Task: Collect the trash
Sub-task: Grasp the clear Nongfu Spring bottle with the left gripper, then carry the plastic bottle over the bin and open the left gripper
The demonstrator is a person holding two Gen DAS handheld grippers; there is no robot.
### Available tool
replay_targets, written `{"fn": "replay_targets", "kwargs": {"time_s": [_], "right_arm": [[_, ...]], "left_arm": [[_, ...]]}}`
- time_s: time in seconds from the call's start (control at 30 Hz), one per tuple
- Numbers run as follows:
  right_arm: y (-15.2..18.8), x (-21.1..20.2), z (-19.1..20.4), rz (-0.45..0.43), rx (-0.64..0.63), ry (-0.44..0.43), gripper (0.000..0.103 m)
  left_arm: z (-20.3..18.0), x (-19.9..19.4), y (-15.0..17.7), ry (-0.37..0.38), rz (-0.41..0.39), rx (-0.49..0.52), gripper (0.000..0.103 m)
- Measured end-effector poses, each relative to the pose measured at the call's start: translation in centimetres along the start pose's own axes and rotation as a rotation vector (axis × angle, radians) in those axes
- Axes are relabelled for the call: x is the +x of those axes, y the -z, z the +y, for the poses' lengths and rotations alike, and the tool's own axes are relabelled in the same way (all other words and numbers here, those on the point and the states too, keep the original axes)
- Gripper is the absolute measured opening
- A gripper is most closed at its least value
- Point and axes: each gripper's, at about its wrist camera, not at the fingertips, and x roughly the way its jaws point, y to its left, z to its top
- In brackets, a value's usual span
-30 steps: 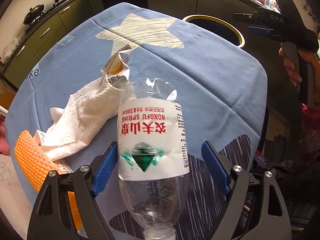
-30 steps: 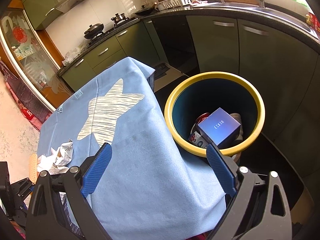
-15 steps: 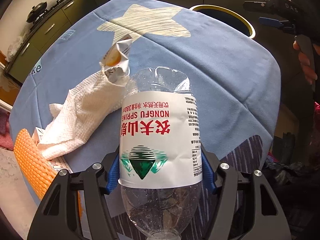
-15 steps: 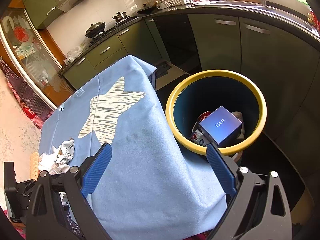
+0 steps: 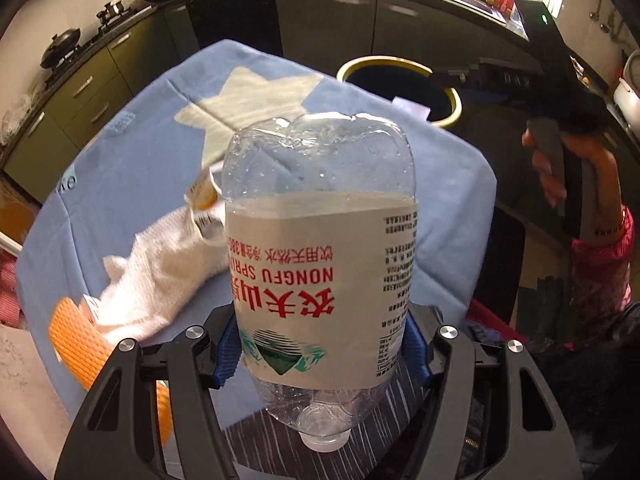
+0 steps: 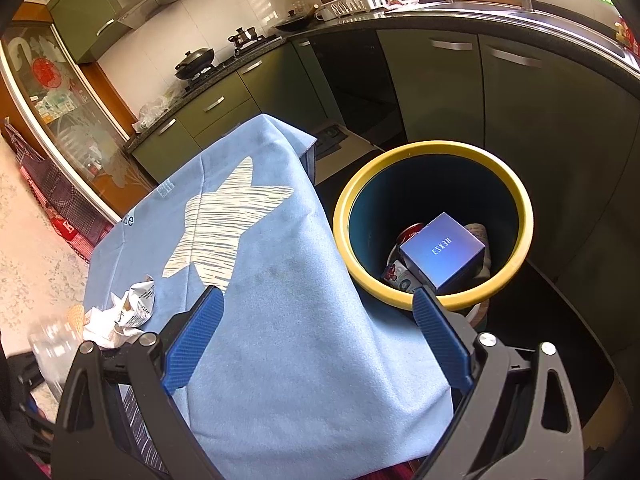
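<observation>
Bottle in hand, bin ahead: the left hand-held gripper [image 5: 320, 354] was clamped on a clear plastic bottle [image 5: 320, 248], cap end toward the camera.

The bottle's long axis ran forward along the fingers, its ribbed blue pads pressed against the white paper label. The yellow-rimmed bin [image 5: 454, 98] stood ahead and to the right, past the far edge of the bench [image 5: 448, 200] with its blue star-print cloth. The right hand-held gripper [image 6: 318, 330], jaws apart and empty, hung nearer the bin. A crumpled white paper towel [image 5: 160, 276] and a crushed carton [image 5: 204, 196] lay ahead-left of the left hand-held gripper.
</observation>
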Motion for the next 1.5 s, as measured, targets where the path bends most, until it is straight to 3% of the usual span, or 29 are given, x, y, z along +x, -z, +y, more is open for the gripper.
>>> {"fn": "replay_targets", "kwargs": {"time_s": [0.33,0.47,0.83,0.97,1.07,1.13,1.23,1.33,1.5], "right_arm": [[-0.2,-1.9,-2.9,-0.047,0.047,-0.010,0.091],[-0.1,-2.7,-5.1,-0.077,0.083,0.006,0.090],[0.5,-4.7,-12.6,-0.112,0.215,0.068,0.091],[0.9,-5.1,-14.4,-0.114,0.250,0.084,0.091],[1.1,-4.9,-15.3,-0.105,0.266,0.087,0.091],[1.3,-4.8,-15.5,-0.101,0.271,0.084,0.091],[1.4,-4.7,-15.5,-0.098,0.272,0.076,0.091],[1.5,-4.6,-15.4,-0.096,0.269,0.074,0.091],[1.5,-4.0,-14.7,-0.077,0.257,0.064,0.091]], "left_arm": [[-0.5,-0.7,-8.4,0.005,-0.046,0.042,0.065],[-2.3,0.0,-13.7,0.022,-0.041,0.085,0.065],[-13.2,7.1,-28.7,0.122,-0.078,0.216,0.065],[-15.1,11.4,-32.5,0.106,-0.066,0.213,0.065],[-15.9,15.0,-33.9,0.058,-0.038,0.197,0.066],[-15.9,17.4,-34.8,0.011,-0.022,0.176,0.075],[-15.1,18.5,-34.7,-0.018,-0.002,0.146,0.076],[-14.0,17.6,-33.4,-0.009,0.011,0.119,0.076],[-12.3,12.7,-29.9,-0.017,-0.049,0.095,0.081]]}}
